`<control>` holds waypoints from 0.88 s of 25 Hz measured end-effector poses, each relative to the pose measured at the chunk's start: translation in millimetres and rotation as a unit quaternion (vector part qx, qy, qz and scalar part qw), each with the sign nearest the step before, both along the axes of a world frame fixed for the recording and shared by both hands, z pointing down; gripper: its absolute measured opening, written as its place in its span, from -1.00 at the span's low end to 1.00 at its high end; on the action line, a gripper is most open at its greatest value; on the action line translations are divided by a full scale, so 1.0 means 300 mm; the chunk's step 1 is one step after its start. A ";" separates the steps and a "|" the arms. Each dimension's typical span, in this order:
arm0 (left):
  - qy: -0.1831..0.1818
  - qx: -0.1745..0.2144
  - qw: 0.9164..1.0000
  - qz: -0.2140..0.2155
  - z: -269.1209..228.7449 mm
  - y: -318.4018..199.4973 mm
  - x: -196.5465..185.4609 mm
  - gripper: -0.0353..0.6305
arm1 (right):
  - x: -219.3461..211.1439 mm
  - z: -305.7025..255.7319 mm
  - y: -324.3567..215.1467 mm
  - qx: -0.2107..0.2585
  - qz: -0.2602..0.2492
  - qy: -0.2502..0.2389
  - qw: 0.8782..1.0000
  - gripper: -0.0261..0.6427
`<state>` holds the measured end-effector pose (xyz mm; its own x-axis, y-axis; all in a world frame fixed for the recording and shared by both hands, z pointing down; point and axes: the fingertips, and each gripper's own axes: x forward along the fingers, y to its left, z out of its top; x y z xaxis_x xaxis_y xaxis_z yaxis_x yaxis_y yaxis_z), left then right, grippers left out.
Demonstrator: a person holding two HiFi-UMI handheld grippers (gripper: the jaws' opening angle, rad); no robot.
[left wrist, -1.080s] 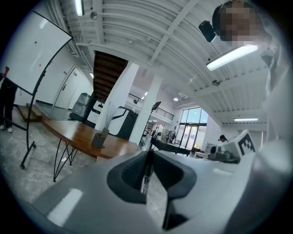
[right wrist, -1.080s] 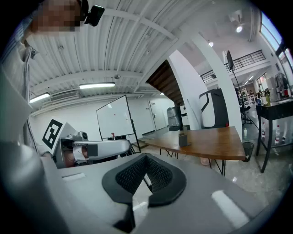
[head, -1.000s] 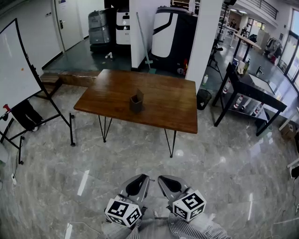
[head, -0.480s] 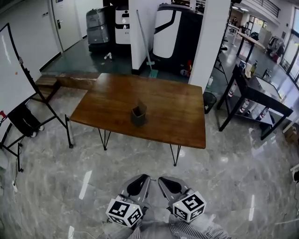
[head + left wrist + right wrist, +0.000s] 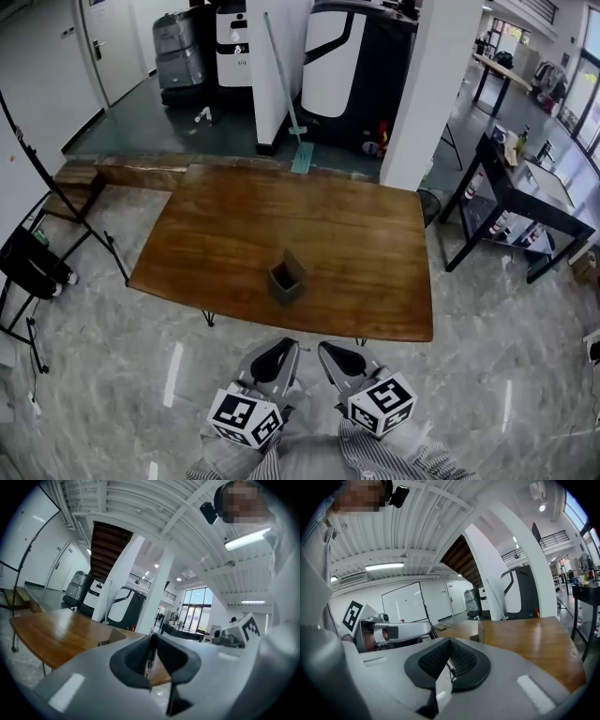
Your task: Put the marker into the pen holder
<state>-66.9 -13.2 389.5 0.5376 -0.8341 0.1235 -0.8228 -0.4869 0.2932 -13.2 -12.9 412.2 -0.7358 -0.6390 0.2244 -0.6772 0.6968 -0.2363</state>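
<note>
Jaws on my left gripper (image 5: 152, 637) stand narrow, pinched on the marker (image 5: 151, 654), a thin dark stick held upright between the ribbed pads. My right gripper (image 5: 449, 641) has its pads pressed together with nothing between them. From the head view, both grippers hang side by side just off the near edge of the wooden table (image 5: 356, 234), left gripper (image 5: 272, 356) and right gripper (image 5: 339, 359) almost touching, their marker cubes toward my striped sleeves (image 5: 380, 459). The pen holder (image 5: 286, 278), a small dark open-topped box, stands on the table close to its near edge, just beyond the grippers. A white pillar (image 5: 427, 94) rises at the table's far right corner, and a dark bench (image 5: 525, 202) stands to the table's right.
</note>
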 end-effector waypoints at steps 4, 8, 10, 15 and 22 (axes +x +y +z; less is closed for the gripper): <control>-0.001 -0.004 1.000 0.005 0.002 -0.133 -0.041 -0.76 | -0.019 -0.003 -0.142 -0.005 0.015 -0.003 1.000 -0.92; -0.005 -0.010 1.000 0.008 0.016 -0.215 -0.055 -0.76 | -0.027 0.021 -0.201 -0.020 0.019 -0.003 1.000 -0.92; -0.005 -0.012 1.000 0.006 0.017 -0.247 -0.064 -0.76 | -0.029 0.030 -0.228 -0.025 0.019 -0.002 0.999 -0.92; 0.001 -0.019 1.000 -0.020 0.023 -0.312 -0.114 -0.76 | -0.053 0.058 -0.276 -0.038 0.000 0.000 0.999 -0.92; -0.009 -0.020 0.999 -0.042 0.026 -0.434 -0.148 -0.76 | -0.080 0.094 -0.355 -0.057 -0.022 0.006 0.998 -0.92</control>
<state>-111.4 -143.5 397.2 0.4631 -0.8706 0.1660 -0.8657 -0.4042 0.2951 -37.2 -119.3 440.5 -0.7594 -0.5760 0.3026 -0.6498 0.6950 -0.3079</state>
